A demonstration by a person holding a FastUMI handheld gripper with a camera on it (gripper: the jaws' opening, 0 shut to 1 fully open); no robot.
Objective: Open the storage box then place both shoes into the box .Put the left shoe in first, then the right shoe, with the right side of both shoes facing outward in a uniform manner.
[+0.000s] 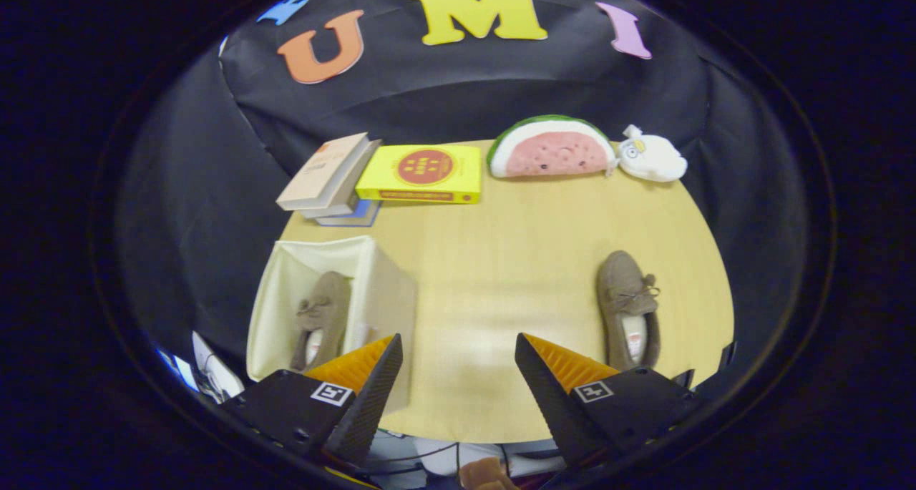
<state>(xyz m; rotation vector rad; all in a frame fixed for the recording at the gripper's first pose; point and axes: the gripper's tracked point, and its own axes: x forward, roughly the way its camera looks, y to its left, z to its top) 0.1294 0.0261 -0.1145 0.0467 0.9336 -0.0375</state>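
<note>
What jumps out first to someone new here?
The open cream storage box beside the left finger, one brown shoe already inside. The second shoe lies on the wooden table ahead of the right finger. The tongs are open, holding nothing; a watermelon plush sits beyond.

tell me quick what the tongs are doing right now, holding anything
Tongs: open, holding nothing, bare table between the fingers; the box with one shoe sits beside one finger, the other shoe beside the other.

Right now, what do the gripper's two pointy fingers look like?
The gripper has two wedge-shaped fingers tapering to points. Their inner faces are ribbed, the outer sides finely textured. Each sits on a blocky base carrying a small square black-and-white marker.
</note>
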